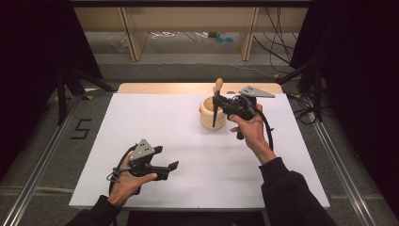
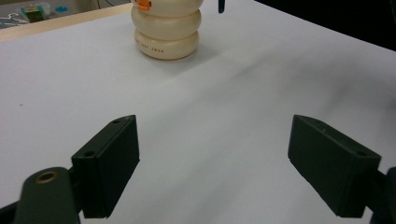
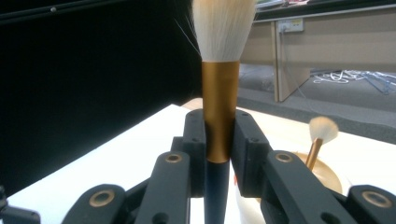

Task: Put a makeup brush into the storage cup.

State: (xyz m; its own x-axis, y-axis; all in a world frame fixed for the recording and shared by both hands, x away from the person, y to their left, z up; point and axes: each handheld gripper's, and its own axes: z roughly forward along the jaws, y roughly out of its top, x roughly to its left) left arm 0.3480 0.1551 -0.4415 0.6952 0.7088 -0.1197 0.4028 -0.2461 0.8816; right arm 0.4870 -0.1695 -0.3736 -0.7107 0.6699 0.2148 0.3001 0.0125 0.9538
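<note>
My right gripper [image 1: 220,100] [image 3: 219,135] is shut on a makeup brush [image 1: 216,101] [image 3: 220,107] with a dark handle, a gold ferrule and pale bristles. It holds the brush upright, bristles up, its handle tip hanging over the cream ribbed holder [image 1: 211,115] [image 2: 166,32] at the back middle of the white table [image 1: 188,141]. A smaller brush [image 3: 320,137] stands in that holder. My left gripper [image 1: 165,162] [image 2: 215,163] rests low near the front left of the table, open, with bare table between its jaws.
A wooden strip [image 1: 164,88] edges the table's far side. Beyond it stand wooden shelf legs [image 1: 134,40] and loose cables [image 1: 277,44] on the floor. Metal rails [image 1: 42,160] run along both sides of the table.
</note>
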